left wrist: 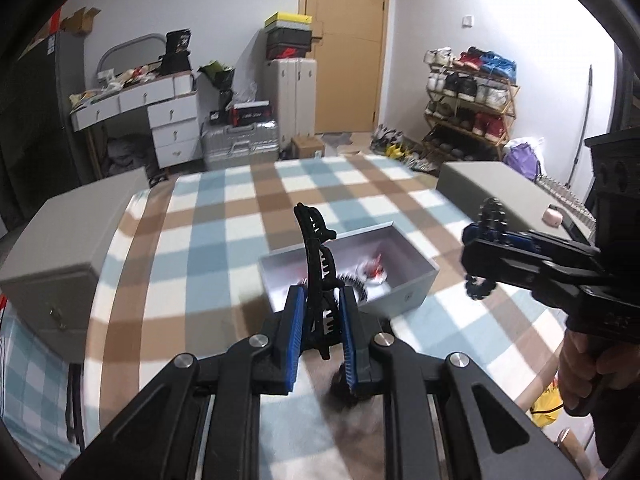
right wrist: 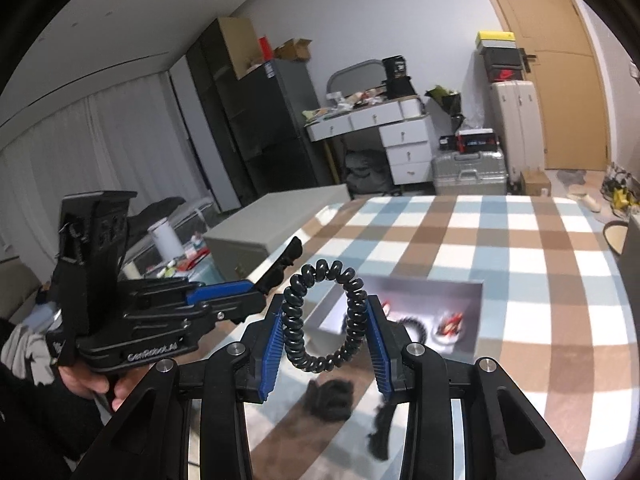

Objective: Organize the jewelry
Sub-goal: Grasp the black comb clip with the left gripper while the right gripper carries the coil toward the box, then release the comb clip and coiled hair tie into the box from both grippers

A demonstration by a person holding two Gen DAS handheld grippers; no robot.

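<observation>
My left gripper (left wrist: 322,296) is shut on a black claw hair clip (left wrist: 314,248) that stands up between its blue pads; in the right wrist view the gripper (right wrist: 256,292) and clip (right wrist: 282,266) show from the side. My right gripper (right wrist: 326,312) is shut on a black spiral coil hair tie (right wrist: 294,320), pads pressing both sides of the ring. Both hang above a checked tablecloth, near an open grey box (left wrist: 404,292) holding a black beaded bracelet (right wrist: 416,326) and a red-and-white piece (right wrist: 450,322). From the left wrist view the right gripper (left wrist: 480,252) is at the right.
Two blurred dark fuzzy items (right wrist: 330,398) lie on the cloth just below the grippers. Grey cabinets flank the table at left (left wrist: 72,240) and right (left wrist: 496,188). A person's hand (left wrist: 580,368) grips the right handle. Drawers, suitcases and a shoe rack stand beyond.
</observation>
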